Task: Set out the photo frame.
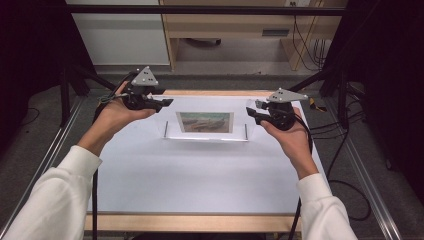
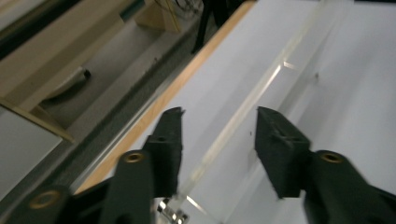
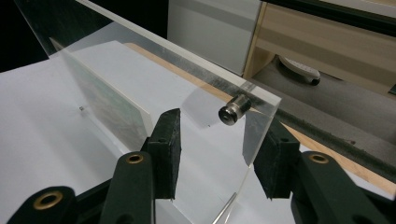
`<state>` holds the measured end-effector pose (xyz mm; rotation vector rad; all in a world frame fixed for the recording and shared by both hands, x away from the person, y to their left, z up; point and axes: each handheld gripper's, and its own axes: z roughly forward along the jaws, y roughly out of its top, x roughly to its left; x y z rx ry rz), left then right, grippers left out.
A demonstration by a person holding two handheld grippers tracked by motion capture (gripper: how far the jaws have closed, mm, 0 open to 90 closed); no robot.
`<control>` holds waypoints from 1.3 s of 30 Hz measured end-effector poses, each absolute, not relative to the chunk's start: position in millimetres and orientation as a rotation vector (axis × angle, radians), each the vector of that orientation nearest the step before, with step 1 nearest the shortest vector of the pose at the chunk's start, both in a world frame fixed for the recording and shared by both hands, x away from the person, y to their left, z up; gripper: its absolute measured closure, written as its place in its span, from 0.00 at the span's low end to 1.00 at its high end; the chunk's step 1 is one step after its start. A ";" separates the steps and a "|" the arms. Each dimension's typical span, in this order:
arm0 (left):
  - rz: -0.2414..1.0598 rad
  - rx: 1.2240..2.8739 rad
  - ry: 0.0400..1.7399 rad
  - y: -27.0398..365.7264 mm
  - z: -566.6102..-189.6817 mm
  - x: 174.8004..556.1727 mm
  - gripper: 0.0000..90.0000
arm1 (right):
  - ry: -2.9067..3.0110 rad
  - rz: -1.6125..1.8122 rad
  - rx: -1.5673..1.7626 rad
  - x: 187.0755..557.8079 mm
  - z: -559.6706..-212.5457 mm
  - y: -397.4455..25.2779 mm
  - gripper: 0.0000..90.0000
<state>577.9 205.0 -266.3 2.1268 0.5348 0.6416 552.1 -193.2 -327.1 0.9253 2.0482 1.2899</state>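
Observation:
A clear acrylic photo frame stands upright at the far middle of the white table, holding a landscape picture. My left gripper is at the frame's left end. In the left gripper view it is open, with the frame's clear edge running between the jaws and a metal standoff low down. My right gripper is at the frame's right end. In the right gripper view it is open astride the acrylic corner, one jaw on each side of the pane, near a metal bolt. The picture shows edge-on.
The white tabletop has a wooden rim at the front and back. Black frame posts and cables flank the table. Wooden furniture stands on the floor beyond the far edge.

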 end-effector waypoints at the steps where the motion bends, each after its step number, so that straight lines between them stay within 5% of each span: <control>1: 0.655 2.094 0.537 205.8 -265.2 576.7 0.44 | 2.048 1.293 0.930 552.4 -326.9 -193.3 0.62; 15: 0.654 1.856 0.714 236.2 -280.5 541.8 0.19 | 2.033 1.282 0.981 564.0 -324.7 -191.1 0.61; 39: 0.613 1.864 0.813 258.7 -321.3 506.3 0.12 | 2.030 1.268 1.030 578.9 -321.9 -189.7 0.60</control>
